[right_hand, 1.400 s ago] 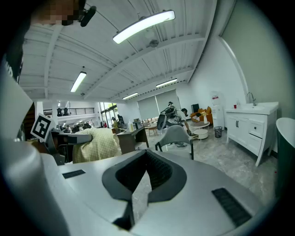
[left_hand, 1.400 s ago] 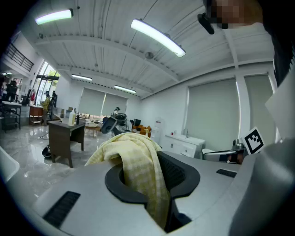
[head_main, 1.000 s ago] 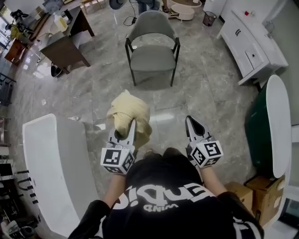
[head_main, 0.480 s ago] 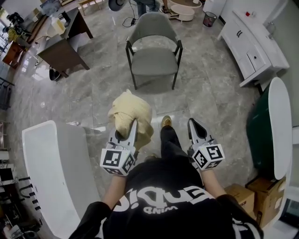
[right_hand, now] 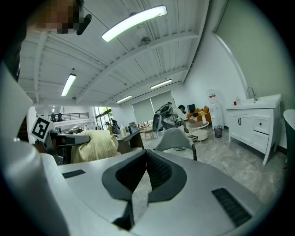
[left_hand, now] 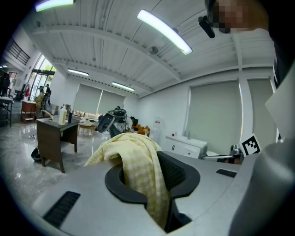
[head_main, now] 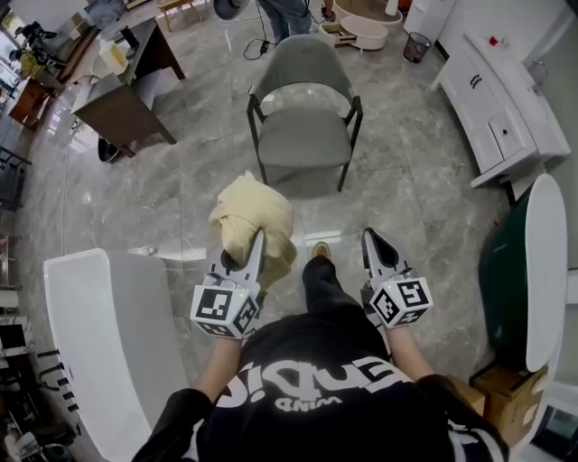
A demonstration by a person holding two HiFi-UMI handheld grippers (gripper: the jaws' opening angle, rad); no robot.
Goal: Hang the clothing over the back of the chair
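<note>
A pale yellow checked clothing hangs bunched from my left gripper, which is shut on it; in the left gripper view the clothing drapes out between the pads of the left gripper. A grey armchair with dark legs stands on the floor ahead, its seat facing me and its back on the far side. My right gripper is level with the left one and holds nothing. In the right gripper view the right gripper has its tips together, with the armchair beyond and the clothing at left.
A dark wooden desk stands at the far left, a white table at my near left. A white cabinet and a green round table line the right side. Cardboard boxes sit near right. Another person stands behind the chair.
The chair has drawn closer in the head view as I walk toward it. One foot has stepped out ahead between the grippers. Both grippers keep their pose, with the clothing still held.
</note>
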